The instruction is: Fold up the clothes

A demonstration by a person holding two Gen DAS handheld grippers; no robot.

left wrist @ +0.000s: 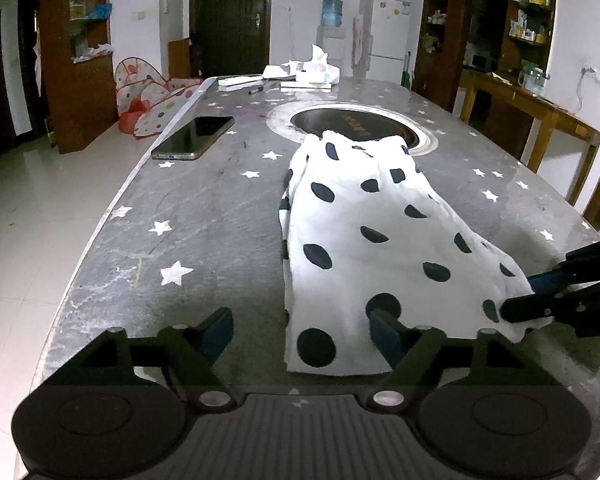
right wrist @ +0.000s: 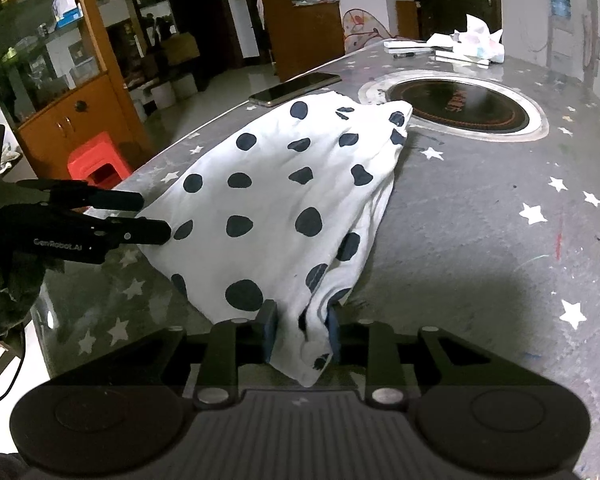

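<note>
From the left wrist view, the left hand-held gripper (left wrist: 300, 334) stands with its fingers wide apart over the near end of the polka-dot garment (left wrist: 364, 240): the corner of cloth lies loose between them, nothing pressing it, though one blue pad sits on top of the fabric. The garment runs lengthwise away from this gripper, its far end lapping onto the round inset burner (left wrist: 352, 126) in the middle of the desk (left wrist: 204, 216). Off to the right, the right hand-held gripper (left wrist: 512, 308) comes in at the other near corner. Bare desk lies to the left, with a phone (left wrist: 194, 138) further up near the edge. Over to the right wrist view: the right hand-held gripper (right wrist: 302, 334) is clamped on a bunched corner of the garment (right wrist: 284, 196), cloth squeezed between the pads and hanging a little below. The cloth fans out ahead and to the left, toward the left hand-held gripper (right wrist: 154, 216) at its far corner, and the desk edge falls away just beyond. The right has the only grip, I'd say, so the next move hangs on the left catching its corner; clear surface lies ahead-right for a fold.
</note>
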